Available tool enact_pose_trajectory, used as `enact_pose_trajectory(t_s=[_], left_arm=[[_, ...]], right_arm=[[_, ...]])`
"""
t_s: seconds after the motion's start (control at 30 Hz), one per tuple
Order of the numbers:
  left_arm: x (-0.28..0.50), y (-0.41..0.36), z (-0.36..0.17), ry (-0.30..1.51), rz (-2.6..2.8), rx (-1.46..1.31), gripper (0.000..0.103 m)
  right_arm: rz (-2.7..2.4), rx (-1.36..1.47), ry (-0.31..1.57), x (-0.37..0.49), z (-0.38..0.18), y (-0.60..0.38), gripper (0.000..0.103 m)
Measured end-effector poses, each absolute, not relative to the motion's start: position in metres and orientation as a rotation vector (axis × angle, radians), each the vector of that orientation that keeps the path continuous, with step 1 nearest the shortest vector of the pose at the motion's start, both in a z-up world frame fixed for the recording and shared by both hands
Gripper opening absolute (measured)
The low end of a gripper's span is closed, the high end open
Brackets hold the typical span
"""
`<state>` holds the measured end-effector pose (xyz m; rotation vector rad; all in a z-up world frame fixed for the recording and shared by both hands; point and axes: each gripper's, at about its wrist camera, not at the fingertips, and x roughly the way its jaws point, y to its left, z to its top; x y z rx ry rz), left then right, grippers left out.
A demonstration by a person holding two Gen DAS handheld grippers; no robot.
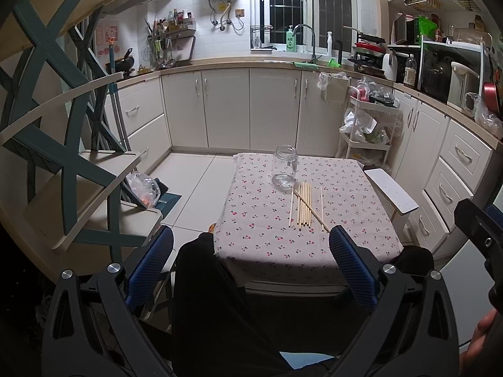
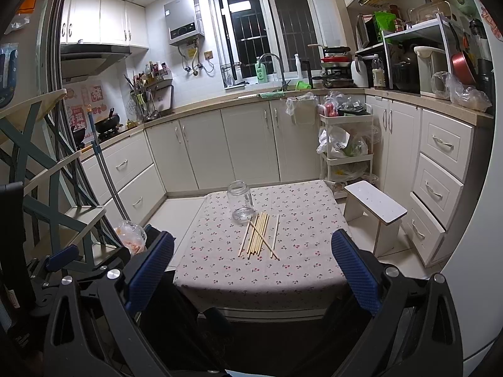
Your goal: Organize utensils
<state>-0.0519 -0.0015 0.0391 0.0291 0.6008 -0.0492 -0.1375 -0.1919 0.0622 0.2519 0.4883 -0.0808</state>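
Since the wooden chopsticks [image 2: 260, 235] lie loose on the cherry-print tablecloth [image 2: 301, 251], just beside the empty glass jar [image 2: 240, 201], the first pick should probably take an outer stick, not the one crossed over the bundle. Both the left gripper [image 1: 251, 264] and right gripper [image 2: 253, 267] hang short of the table's near edge, fingers spread wide, holding nothing.

You're in an L-shaped kitchen: white cabinets [image 2: 204, 154] under a beige countertop [image 2: 201, 111], white tiled walls, pale floor tiles [image 1: 191, 185]. Dark barred window [image 2: 267, 28] above the sink faucet [image 2: 276, 66], water heater [image 2: 184, 20] left of it. White rolling cart [image 2: 345, 150] near the corner, white stool [image 2: 374, 207] right, teal-framed shelf [image 1: 63, 144] on your left.
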Motion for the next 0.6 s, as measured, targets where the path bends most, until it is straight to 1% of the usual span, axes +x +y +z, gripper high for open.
enact_pose_trajectory(t_s=[0.6], left_arm=[[-0.0527, -0.0026, 0.0379, 0.605, -0.052, 0.029, 0.095]], right_arm=[[-0.076, 0.252, 0.488, -0.1373, 0.0625, -0.1887, 0.096]])
